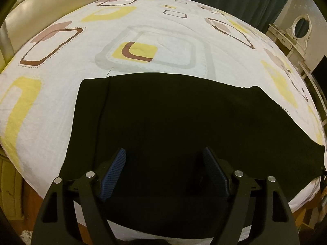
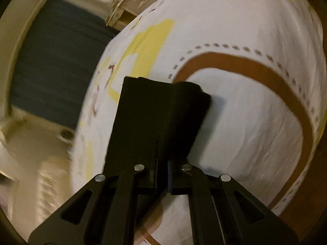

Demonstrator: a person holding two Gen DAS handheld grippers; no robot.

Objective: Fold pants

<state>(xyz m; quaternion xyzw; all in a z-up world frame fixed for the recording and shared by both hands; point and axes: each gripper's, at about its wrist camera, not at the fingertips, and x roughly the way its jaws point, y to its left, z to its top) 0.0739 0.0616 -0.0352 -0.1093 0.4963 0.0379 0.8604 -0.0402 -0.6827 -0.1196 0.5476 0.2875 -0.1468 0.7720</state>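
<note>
Lying flat across the near part of the white bed sheet printed with yellow and brown rounded rectangles [image 1: 163,32], the black fabric pants [image 1: 173,112] are seen in the left wrist view as one wide dark panel, with a seam running down near the left edge and the right end trailing toward the bed's side. At the left edge of that panel the cloth sits square and smooth, so it is judged that a fold is best started from a corner that is lifted cleanly, not dragged. The left gripper [image 1: 163,159] is held over the near edge of the pants with its blue ribbed pads [image 1: 114,171] spread wide; nothing is pinched between them, and whether the tips touch the cloth cannot be told. For a good grip, both layers of the edge should be taken between the pads before any lift is made.

Further right, in the right wrist view, the right gripper [image 2: 163,89] is shown with its black fingers pressed together and nothing visibly caught between them. It is over bare sheet, and no pants are seen there. The picture is blurred. It is judged that these fingers must be reopened and brought to the far end of the pants, so both ends are carried over together.
</note>
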